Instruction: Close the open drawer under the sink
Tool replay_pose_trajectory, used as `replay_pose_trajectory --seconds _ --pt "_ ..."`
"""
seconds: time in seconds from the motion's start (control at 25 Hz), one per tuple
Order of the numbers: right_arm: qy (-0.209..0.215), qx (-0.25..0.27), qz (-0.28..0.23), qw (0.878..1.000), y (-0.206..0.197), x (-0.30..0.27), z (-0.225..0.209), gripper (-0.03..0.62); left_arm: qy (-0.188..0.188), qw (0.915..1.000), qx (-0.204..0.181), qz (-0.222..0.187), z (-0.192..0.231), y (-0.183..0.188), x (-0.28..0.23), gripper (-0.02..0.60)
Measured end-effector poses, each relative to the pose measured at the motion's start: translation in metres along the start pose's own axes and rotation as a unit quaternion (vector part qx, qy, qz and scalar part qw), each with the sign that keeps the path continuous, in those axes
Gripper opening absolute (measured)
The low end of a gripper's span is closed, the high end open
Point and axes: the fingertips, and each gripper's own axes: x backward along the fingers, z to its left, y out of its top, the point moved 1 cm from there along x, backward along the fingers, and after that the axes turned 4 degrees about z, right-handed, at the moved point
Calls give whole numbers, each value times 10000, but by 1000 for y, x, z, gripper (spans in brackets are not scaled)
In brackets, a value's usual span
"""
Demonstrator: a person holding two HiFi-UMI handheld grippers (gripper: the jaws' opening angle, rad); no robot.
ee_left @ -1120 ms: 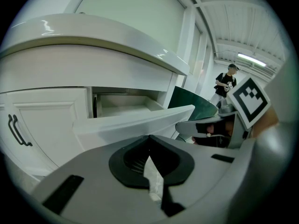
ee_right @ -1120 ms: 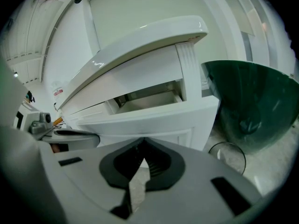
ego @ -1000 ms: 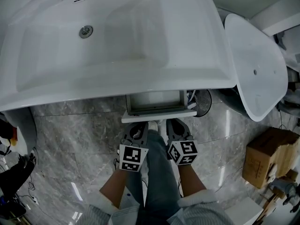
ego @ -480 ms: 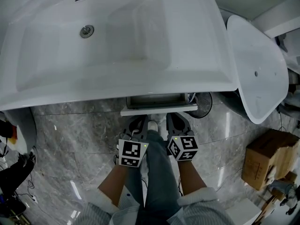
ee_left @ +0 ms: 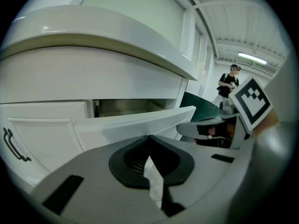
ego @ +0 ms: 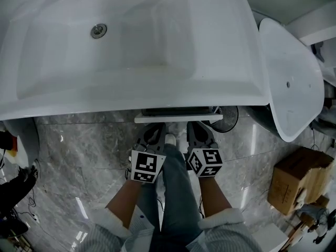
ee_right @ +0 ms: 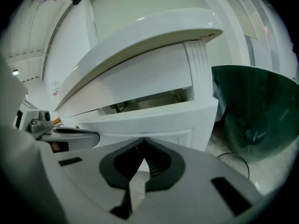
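Under the sink (ego: 131,46), the drawer (ego: 178,118) sits mostly pushed in, with only a shallow gap open at its top. The left gripper (ego: 152,133) and right gripper (ego: 198,130) hold their jaws pressed together, empty, close to its front. Probably 1 short push is left.

Glossy grey marble floor (ego: 79,156); a cardboard box (ego: 291,180) near right, a white oval basin (ego: 291,72) far right.

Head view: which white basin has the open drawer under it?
The wide sink at left; the drawer juts under its front edge. The right basin stands apart.
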Motion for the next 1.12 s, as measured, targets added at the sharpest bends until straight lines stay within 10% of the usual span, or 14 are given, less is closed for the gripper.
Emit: replay_pose_trajectory --seconds 1.12 --pt "-8 324 -143 9994 37 -36 -8 9 80 9997 -204 -111 28 32 -28 15"
